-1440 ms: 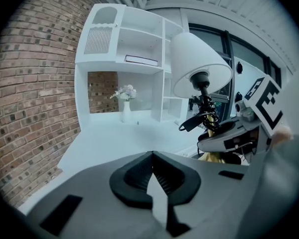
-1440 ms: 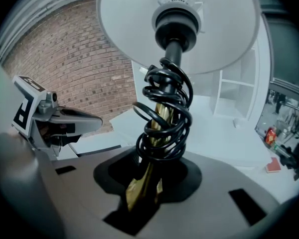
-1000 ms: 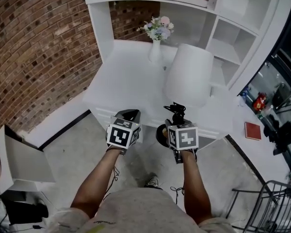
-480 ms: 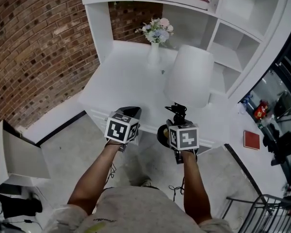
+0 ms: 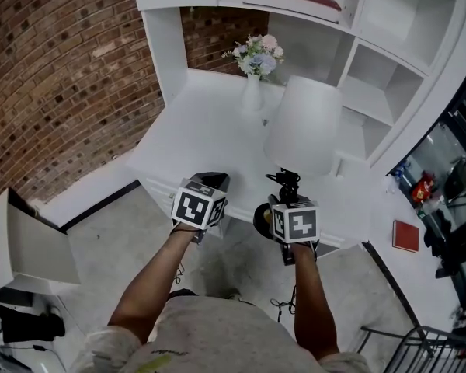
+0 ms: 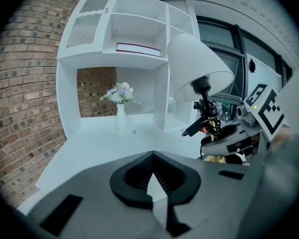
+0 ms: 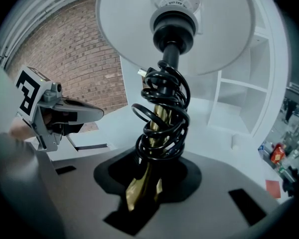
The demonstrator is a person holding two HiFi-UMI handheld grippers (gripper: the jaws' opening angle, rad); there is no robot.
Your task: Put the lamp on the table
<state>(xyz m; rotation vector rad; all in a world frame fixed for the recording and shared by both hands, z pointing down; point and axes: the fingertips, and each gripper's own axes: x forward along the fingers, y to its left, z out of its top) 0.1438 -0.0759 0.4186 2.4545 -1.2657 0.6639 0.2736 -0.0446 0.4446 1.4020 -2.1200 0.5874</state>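
The right gripper is clamped on the brass stem of the lamp. Only its own view shows that grip, with a black cord coiled round the stem. The head view shows mainly the white shade, held over the table's near edge. The left gripper's jaws are together, empty.

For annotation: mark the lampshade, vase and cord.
lampshade (image 5: 304,123), head view, middle of its outer side.
vase (image 5: 252,97), head view, its white body.
cord (image 7: 170,91), right gripper view, upper loops of the coil.
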